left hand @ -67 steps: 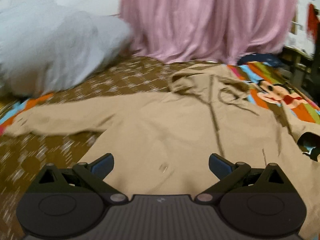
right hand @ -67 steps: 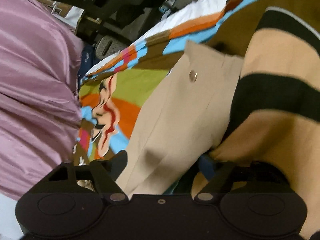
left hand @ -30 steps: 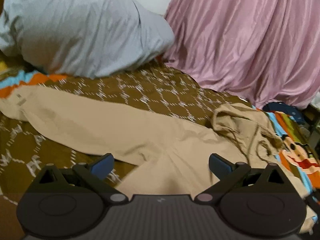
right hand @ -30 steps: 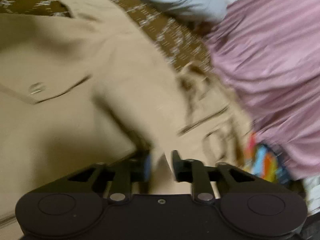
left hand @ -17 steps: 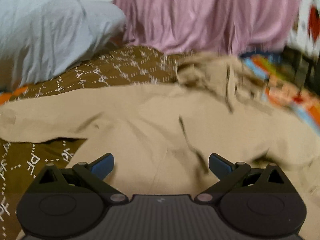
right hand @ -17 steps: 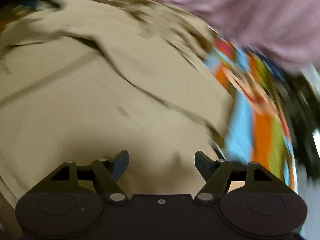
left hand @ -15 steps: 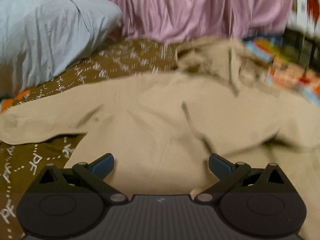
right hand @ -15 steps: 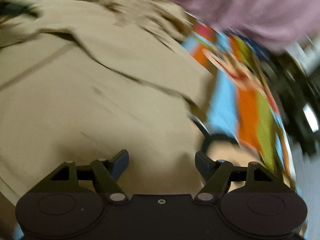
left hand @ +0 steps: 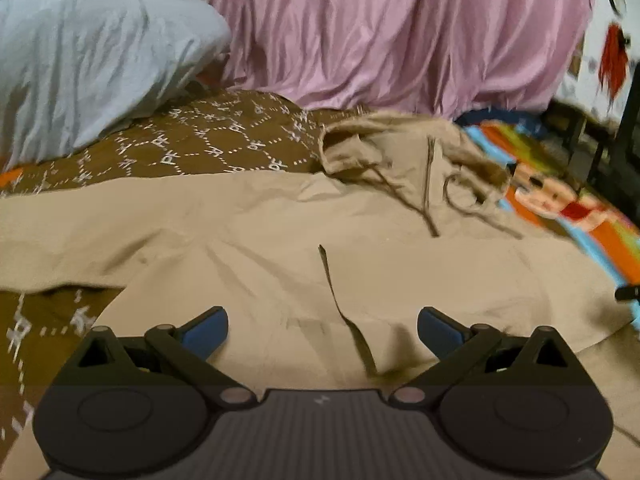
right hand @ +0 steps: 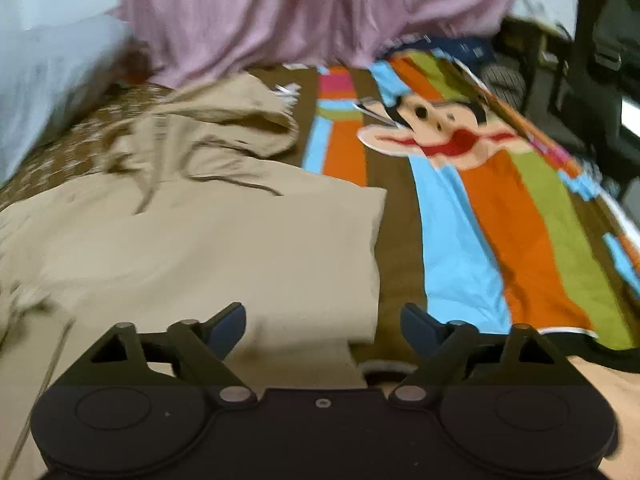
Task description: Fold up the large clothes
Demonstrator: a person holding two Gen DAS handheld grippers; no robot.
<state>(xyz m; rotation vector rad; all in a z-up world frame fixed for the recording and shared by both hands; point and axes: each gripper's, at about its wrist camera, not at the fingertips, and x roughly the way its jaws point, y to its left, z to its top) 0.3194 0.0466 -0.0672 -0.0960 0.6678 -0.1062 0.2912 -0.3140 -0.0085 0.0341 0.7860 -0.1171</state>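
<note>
Left wrist view: beige hooded jacket (left hand: pixel 304 240) lies spread on the bed, front up, covering most of the patterned bedspread (left hand: pixel 208 140). Landmark for all positions below is this jacket. Its hood (left hand: pixel 384 144) is bunched at the far end, drawstrings trailing loose across the chest. One sleeve (left hand: pixel 60 236) extends flat to the left of the body. A grey pillow (left hand: pixel 88 48) sits beyond that sleeve; a pink curtain (left hand: pixel 400 28) hangs beyond the hood. To the right of the jacket the bedspread shows coloured stripes and a cartoon face (left hand: pixel 548 196).

Left tongs (left hand: pixel 322 326) — spread wide above the lower front of the jacket, blue pads clear of the cloth, nothing gripped.

Right wrist view: right side of the jacket (right hand: pixel 240 248) is folded inward, leaving a straight edge against the brown stripe of the bedspread (right hand: pixel 400 220). Right tongs (right hand: pixel 322 326) — spread wide over that folded edge, nothing between the pads. The frame is blurred; whether the pads graze the cloth cannot be told.
</note>
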